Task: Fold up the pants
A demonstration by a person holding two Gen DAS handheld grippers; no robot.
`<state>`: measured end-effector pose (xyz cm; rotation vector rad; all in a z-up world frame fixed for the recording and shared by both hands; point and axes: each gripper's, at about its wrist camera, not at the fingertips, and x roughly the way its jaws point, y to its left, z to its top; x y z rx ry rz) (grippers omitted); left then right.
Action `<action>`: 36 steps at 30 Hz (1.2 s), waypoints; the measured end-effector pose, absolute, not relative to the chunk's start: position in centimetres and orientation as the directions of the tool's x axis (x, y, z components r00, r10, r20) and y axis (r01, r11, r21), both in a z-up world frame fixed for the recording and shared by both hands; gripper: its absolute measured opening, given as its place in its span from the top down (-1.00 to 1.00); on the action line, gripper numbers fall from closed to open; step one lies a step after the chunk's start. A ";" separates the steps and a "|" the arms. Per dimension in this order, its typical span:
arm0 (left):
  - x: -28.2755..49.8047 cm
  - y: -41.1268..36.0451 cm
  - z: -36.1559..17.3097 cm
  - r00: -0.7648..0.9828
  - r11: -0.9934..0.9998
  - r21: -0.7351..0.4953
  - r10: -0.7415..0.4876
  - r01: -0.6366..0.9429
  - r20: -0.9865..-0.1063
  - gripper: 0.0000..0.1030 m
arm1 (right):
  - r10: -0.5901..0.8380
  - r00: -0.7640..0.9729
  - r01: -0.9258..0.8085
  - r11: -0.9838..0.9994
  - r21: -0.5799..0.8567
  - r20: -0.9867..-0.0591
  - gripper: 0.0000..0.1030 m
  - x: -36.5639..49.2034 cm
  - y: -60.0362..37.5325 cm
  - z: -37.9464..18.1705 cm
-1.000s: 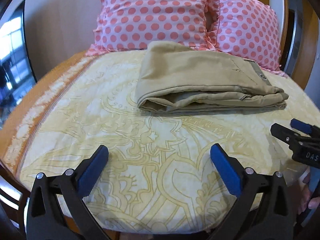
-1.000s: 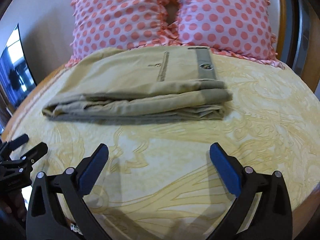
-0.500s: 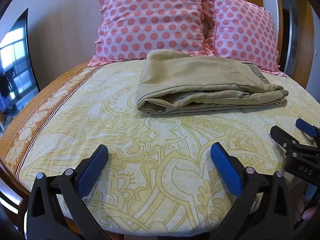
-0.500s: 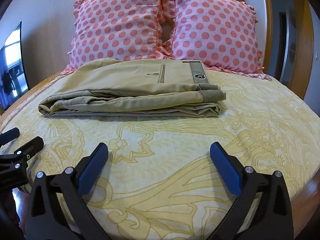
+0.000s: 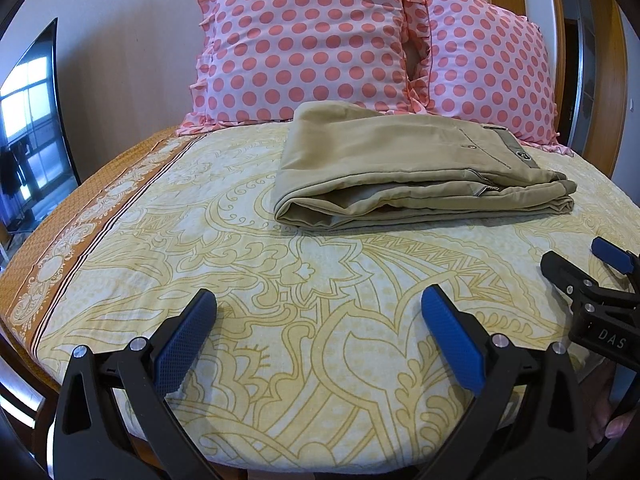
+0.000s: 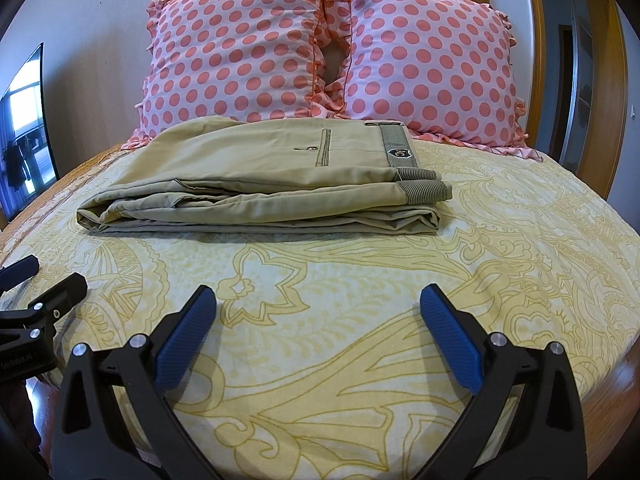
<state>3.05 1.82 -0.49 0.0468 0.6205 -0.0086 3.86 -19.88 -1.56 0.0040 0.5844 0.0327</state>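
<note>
- Left wrist view: my left jaws (image 5: 318,316) stand wide apart with nothing between the blue pads (image 5: 182,344), poised over the near part of the bed (image 5: 360,360).
- Right wrist view: my right jaws (image 6: 318,314) are spread just as wide and hold nothing, above the yellow patterned bedspread (image 6: 320,380).
- Each pair shows in the other's view: the right jaws at the right edge of the left view, the left jaws at the left edge of the right view, so the two sit side by side near the bed's front edge.
- Beyond both, well apart from the pads, the pants (image 5: 408,168) lie folded into a flat khaki stack on the bedspread, toward the head of the bed.
- From the right view, the pants' (image 6: 264,184) striped waistband (image 6: 400,152) and its small badge face up at the right end; the folded edge is at the left.
- Behind the pants, two pink polka-dot pillows (image 6: 320,48) stand against the wall, their lower frills just beside the far edge of the stack.
- A dark screen (image 5: 36,120) stands off to the left of the bed.
</note>
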 end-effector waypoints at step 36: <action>3.1 1.9 -0.4 0.808 0.999 0.040 0.005 0.023 -0.589 -0.97 | 0.032 0.834 -0.031 0.999 0.012 -0.551 -0.97 3.8 -19.9 -1.5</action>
